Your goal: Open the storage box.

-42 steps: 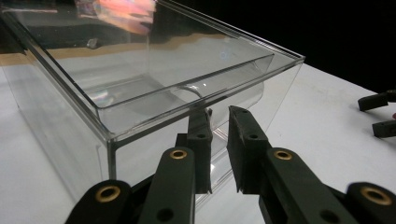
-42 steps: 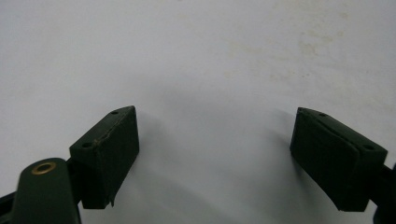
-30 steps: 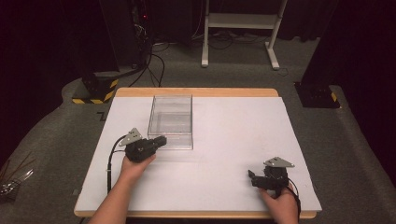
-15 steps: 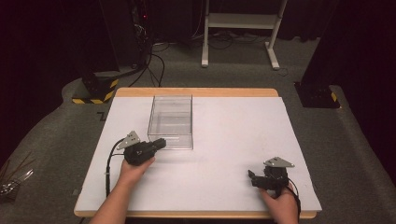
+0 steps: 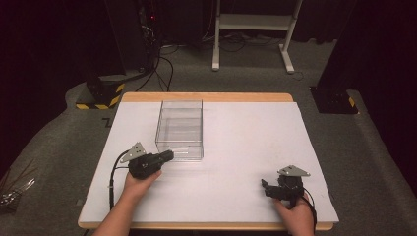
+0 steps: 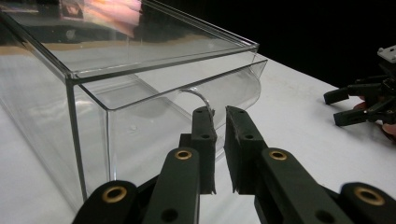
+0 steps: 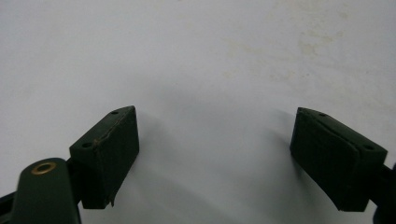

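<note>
The clear plastic box [image 5: 180, 129] sits left of centre on the table [image 5: 236, 142]. The left gripper [image 6: 219, 122] pinches its near front handle, jaws nearly closed. The right gripper [image 5: 268, 188] rests near the table's front edge, jaws wide, empty.

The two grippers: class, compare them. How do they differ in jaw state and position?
The left gripper has its jaws almost closed at the clear box's near end, around a thin clear handle; the right gripper has its jaws wide apart with nothing between them. The left is beside the box; the right sits apart near the table's front right. Both are black and hand-held.
</note>
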Motion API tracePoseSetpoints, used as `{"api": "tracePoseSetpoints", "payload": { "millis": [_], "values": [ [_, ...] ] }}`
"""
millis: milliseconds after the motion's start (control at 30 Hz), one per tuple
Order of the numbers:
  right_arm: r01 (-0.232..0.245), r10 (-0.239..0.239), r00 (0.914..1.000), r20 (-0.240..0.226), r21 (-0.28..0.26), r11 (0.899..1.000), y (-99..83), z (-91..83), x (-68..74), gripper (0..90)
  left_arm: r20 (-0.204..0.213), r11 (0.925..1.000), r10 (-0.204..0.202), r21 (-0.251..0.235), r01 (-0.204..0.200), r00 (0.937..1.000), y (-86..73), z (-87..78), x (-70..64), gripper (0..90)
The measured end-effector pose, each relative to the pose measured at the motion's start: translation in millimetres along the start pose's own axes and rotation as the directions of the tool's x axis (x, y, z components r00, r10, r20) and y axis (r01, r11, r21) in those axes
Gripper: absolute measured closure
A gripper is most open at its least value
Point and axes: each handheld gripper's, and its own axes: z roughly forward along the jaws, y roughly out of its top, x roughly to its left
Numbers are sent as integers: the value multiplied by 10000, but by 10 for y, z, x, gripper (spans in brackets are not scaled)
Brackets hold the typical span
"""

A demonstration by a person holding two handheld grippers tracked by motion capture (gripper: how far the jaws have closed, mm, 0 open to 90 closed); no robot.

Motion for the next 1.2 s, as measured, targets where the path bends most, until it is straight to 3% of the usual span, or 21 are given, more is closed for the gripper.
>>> {"api": "tracePoseSetpoints", "payload": {
  "millis": [1200],
  "values": [
    [-3, 3, 10000, -5, 3, 10000, 0, 0, -1, 156, 567, 9997, 236, 21, -238, 9981, -152, -246, -257, 838]
  ]
}}
